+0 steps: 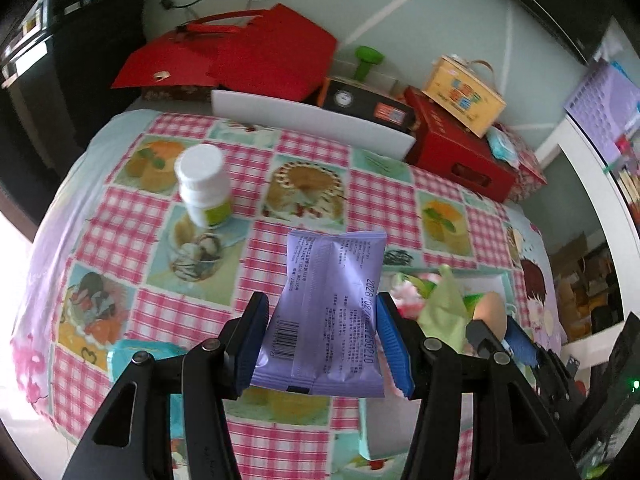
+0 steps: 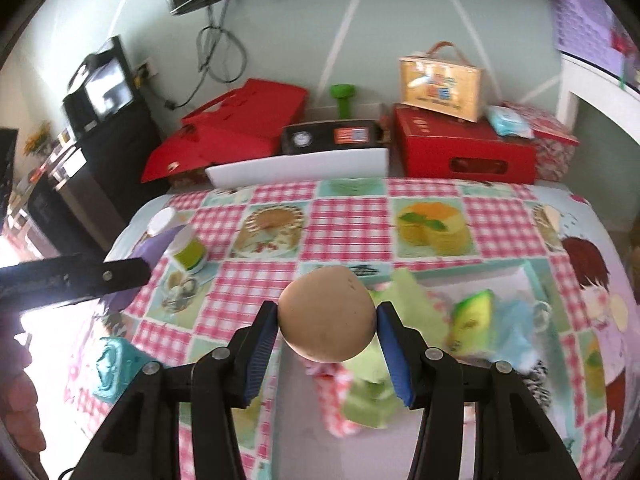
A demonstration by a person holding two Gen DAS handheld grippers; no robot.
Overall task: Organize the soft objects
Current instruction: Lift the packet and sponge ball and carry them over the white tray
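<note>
Plainly, the left gripper (image 1: 322,346) pinches a slippery purple packet (image 1: 326,312) between half-spread jaws, upright ahead of its tips; it could slide free. Smaller, the tan egg-shaped squishy (image 2: 328,314), squeezed in the right gripper (image 2: 326,338), might pop out above the white tray (image 2: 516,280).

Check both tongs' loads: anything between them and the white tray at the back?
Nothing visible blocks the purple packet in the left tongs or the tan ball in the right tongs. The white bottle stands left of the way to the white tray.
</note>
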